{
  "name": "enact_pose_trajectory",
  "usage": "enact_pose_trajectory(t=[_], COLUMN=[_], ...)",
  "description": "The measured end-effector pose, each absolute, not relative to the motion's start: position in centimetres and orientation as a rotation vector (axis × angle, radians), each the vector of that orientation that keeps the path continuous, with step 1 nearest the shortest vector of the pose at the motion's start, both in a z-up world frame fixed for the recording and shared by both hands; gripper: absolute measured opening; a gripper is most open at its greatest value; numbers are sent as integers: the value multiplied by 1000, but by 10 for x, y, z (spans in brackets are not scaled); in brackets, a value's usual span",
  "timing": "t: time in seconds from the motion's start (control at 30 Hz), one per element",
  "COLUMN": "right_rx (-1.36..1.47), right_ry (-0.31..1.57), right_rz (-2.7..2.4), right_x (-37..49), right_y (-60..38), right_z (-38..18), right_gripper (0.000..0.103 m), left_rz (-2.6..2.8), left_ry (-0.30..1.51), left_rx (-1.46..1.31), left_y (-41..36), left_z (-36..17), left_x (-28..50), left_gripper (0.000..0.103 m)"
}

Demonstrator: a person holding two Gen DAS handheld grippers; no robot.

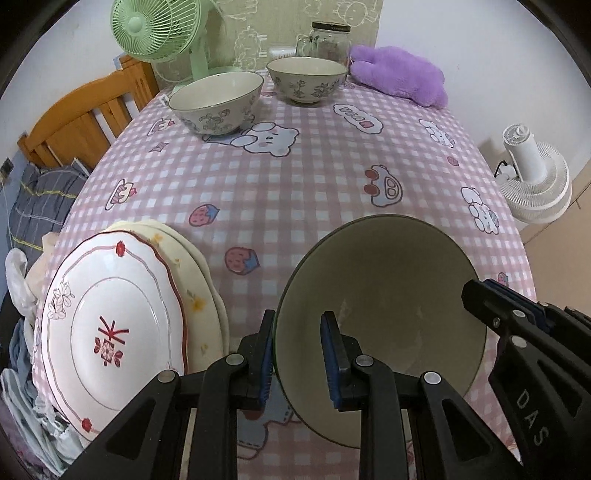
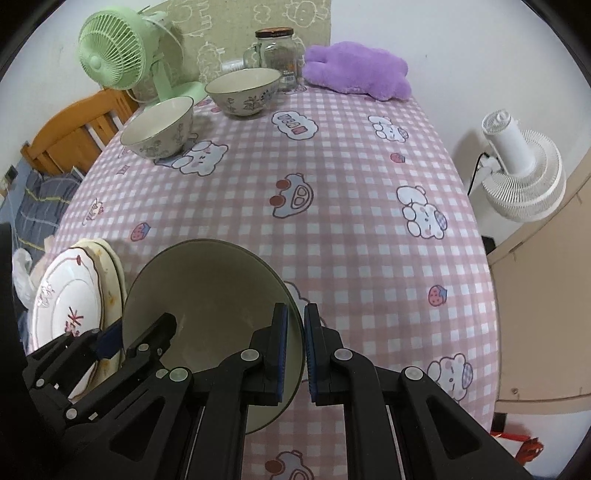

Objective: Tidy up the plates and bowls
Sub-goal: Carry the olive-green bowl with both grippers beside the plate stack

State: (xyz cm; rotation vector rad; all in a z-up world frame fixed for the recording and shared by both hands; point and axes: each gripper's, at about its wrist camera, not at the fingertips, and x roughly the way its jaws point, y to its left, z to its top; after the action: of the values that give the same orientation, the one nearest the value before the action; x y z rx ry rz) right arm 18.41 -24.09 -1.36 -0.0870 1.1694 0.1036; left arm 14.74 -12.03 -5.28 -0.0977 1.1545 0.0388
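A large cream bowl with a dark rim [image 1: 384,302] [image 2: 207,295] sits at the near edge of the table. My left gripper [image 1: 299,354] straddles its left rim, one finger outside and one inside, with a gap between the pads. My right gripper [image 2: 295,354] is closed on the bowl's right rim; it also shows in the left wrist view [image 1: 491,306]. The left gripper shows in the right wrist view [image 2: 140,332]. A stack of plates [image 1: 118,325] [image 2: 74,299], white floral one on top, lies left of the bowl. Two floral bowls [image 1: 218,101] [image 1: 306,79] stand at the far side.
A green fan [image 1: 159,33], a glass jar [image 1: 328,40] and a purple plush toy [image 1: 399,74] stand along the table's far edge. A white fan [image 2: 517,170] stands off the table to the right. A wooden bed frame [image 1: 81,114] and bedding lie left.
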Motion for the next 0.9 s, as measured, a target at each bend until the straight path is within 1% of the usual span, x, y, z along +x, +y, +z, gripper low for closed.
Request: enact_pose_trajectory(t=[0.33,0.43,0.53,0.63,0.67,0.7,0.77,0.87,0.9], right_rx=[-94,-62,-119,-102,-95,-90,-86,-81,-79], right_ry=[1194,1184,1141,1171,1172,1169,1164,1163,1164], right_rz=[144,211,214,223,227,230,226,223,226], right_x=[173,171,171,175,175,175,175,180,180], right_y=[-237,-233,-221,-220,-221,-222,-226,-230,-231], right_z=[-9,-7,-1,-9,-9,-9,-7,-5,-4], right_gripper=[12,11,10,10,10,11,11,12,13], left_rz=[67,50,90,97,98,97,96,91,90], left_ry=[1211,1183,1151,1166,1161,1158,1155,1137,1133], left_rx=[-89,-82,-74,-83,-81,-82,-87,-92,-93], left_y=[-118,-122,-120,-120,-118,-117,-115,-112,-112], left_z=[-54,-49,-47,-51,-51,-50,-49,-43,-42], left_x=[134,133,137,137,135,135,135,136,136], left_gripper=[21,22,22,23,25,31,35,43,50])
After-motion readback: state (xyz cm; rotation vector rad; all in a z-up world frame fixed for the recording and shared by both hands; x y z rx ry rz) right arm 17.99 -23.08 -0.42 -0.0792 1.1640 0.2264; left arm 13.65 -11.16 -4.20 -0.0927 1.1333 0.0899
